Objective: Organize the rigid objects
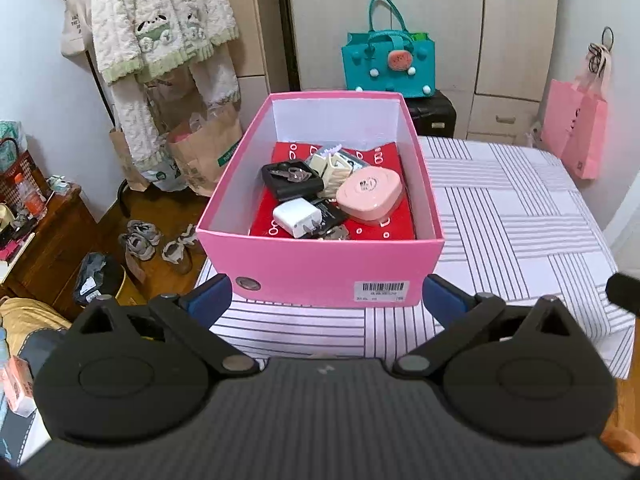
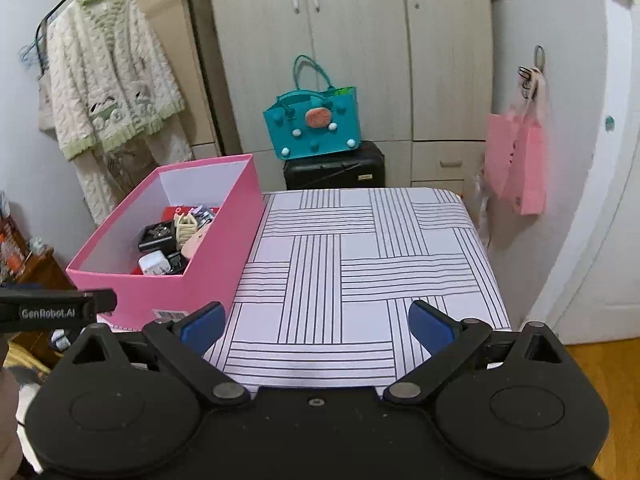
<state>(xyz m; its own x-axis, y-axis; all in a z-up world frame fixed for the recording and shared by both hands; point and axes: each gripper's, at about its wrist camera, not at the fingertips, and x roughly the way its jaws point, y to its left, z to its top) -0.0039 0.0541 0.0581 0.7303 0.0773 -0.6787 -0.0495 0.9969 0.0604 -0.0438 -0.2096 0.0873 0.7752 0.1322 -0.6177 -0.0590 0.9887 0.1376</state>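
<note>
The pink box (image 1: 320, 268) stands on the striped desk (image 1: 520, 216) and already holds the small rigid things: a white charger (image 1: 296, 216), a pink case (image 1: 370, 192), a black case (image 1: 292, 180). Both the left hand-held gripper (image 1: 326, 300) and the right hand-held gripper (image 2: 316, 322) are wide and hold nothing. The desk beside the box is bare, so the sorting seems almost done; the next move is probably to pull back.

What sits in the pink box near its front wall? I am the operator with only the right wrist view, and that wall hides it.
Observer: A pink rounded case lies on the red card lining, right of a white charger plug.
Operator: Is the left gripper holding anything?
Observer: No. The left gripper is open and empty, just short of the pink box.
Operator: Anything on that front wall?
Observer: A barcode label near its right corner.
</note>
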